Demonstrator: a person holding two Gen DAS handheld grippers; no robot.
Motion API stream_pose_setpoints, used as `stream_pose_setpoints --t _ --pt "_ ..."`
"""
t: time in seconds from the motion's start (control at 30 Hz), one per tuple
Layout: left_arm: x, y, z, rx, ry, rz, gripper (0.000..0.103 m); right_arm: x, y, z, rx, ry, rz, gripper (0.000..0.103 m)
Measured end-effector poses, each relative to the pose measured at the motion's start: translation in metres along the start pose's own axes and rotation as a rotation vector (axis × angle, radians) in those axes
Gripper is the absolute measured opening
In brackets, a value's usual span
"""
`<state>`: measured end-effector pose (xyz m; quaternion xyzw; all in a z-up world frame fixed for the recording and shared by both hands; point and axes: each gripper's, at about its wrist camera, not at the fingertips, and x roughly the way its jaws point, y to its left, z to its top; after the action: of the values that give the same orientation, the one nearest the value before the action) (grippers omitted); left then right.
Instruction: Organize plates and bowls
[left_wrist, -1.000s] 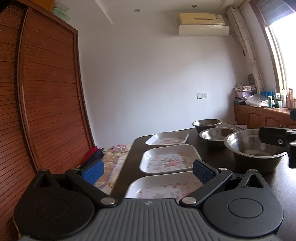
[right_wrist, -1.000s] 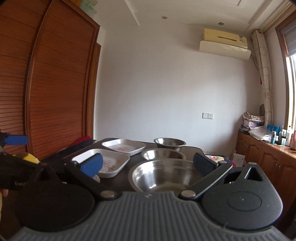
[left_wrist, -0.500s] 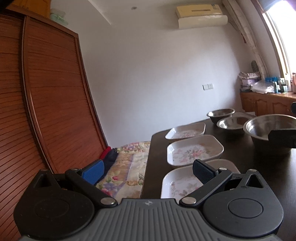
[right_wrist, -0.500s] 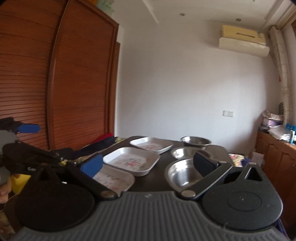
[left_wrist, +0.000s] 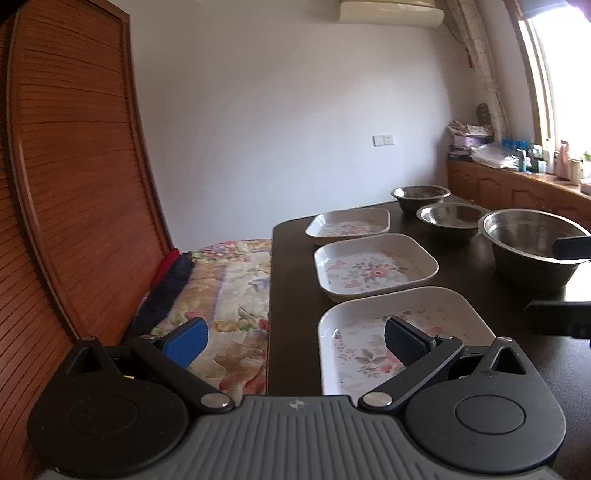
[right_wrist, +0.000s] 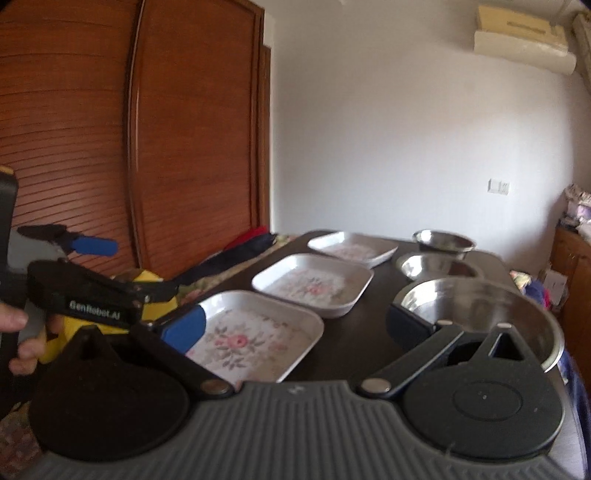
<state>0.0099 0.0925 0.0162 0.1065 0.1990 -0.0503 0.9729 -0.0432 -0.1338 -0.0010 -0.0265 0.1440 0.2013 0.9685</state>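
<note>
Three white floral square plates stand in a row on the dark table: near, middle, far. To their right run three steel bowls: a large near one, a middle one, a small far one. My left gripper is open and empty, with its right finger over the near plate and its left finger past the table's left edge. My right gripper is open and empty, spanning the near plate and the large bowl.
A bed with a floral cover and folded dark and red cloth lies left of the table, against slatted wooden doors. A wooden cabinet with bottles lines the right wall. A person's hand holds the left gripper.
Both cameras have tilted down and drawn nearer to the near plate. The right view has swung left, so the plates fill more of it. Both grippers stayed open.
</note>
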Motion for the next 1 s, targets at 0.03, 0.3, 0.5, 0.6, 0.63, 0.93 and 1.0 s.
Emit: stream_pose_setpoints --t 0.03,0.3,0.5,0.6,0.63,0.93,1.0 --pt "0.003 0.000 0.001 0.005 0.007 -0.010 0.103 0.002 0.000 0.000 0.003 0.011 0.009 0.102" --pt "0.023 0.007 0.003 -0.004 0.073 -0.090 0.103 0.023 0.000 -0.005 0.010 0.108 0.042 0.073" --pt "0.037 0.014 0.006 -0.042 0.122 -0.153 0.103 0.036 -0.003 -0.004 0.025 0.167 0.060 0.060" --pt "0.042 0.015 0.006 -0.046 0.144 -0.171 0.099 0.041 -0.006 -0.003 0.036 0.193 0.067 0.055" --pt "0.044 0.015 0.006 -0.047 0.150 -0.175 0.097 0.043 -0.006 -0.003 0.038 0.201 0.067 0.053" --pt "0.056 0.017 -0.001 -0.071 0.205 -0.205 0.083 0.051 -0.010 -0.007 0.053 0.253 0.075 0.046" --pt "0.058 0.019 -0.002 -0.090 0.213 -0.217 0.082 0.053 -0.010 -0.008 0.054 0.264 0.078 0.045"
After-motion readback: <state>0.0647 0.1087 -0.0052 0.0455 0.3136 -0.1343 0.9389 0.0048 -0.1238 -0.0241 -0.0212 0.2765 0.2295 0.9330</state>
